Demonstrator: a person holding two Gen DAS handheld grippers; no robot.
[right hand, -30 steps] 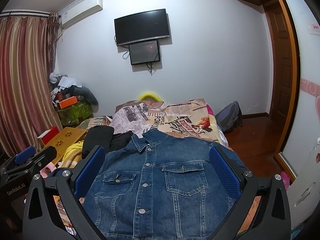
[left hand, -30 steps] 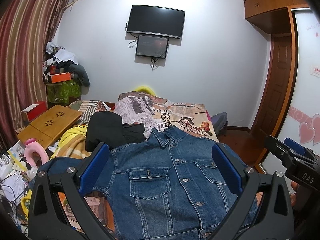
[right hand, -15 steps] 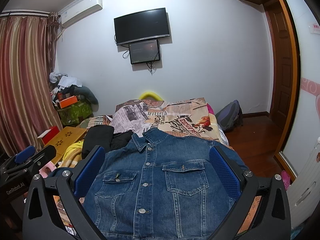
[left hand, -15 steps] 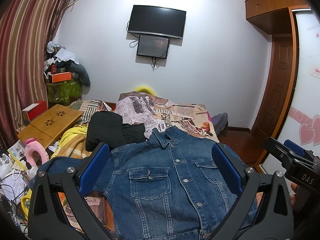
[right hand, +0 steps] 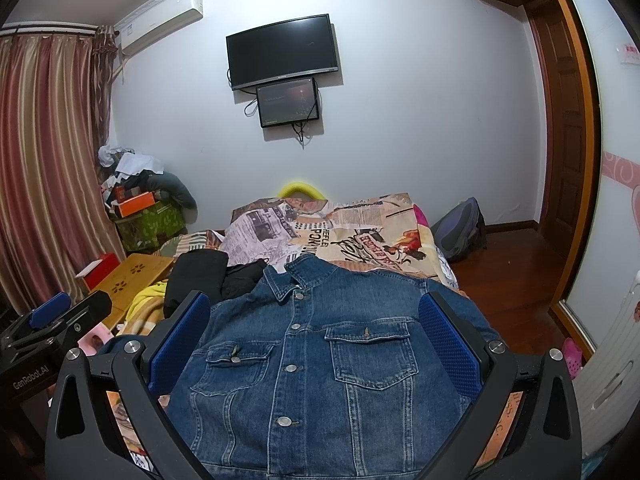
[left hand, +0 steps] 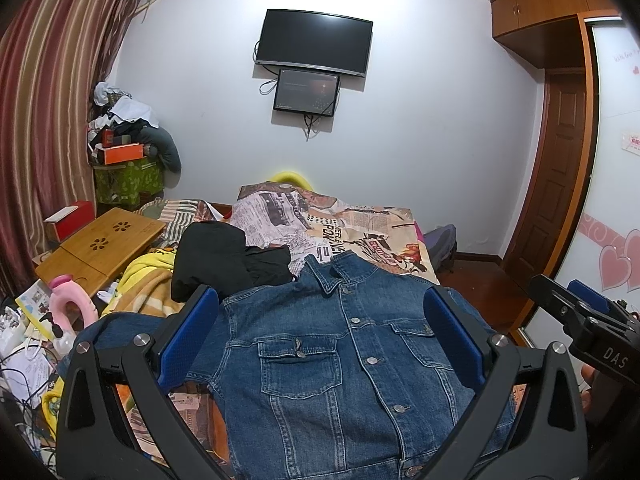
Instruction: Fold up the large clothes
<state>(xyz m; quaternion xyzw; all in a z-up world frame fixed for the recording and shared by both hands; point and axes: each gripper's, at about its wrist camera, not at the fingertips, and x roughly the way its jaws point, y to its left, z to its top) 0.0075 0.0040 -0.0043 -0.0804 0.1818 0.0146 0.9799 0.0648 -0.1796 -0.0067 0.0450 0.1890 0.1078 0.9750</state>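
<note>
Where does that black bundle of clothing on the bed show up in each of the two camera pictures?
Left wrist view: the black clothing lies left of centre, just beyond the denim jacket.
Right wrist view: the black clothing again lies left of centre, beyond the jacket's shoulder.
Shared landmark: the wall television.
</note>
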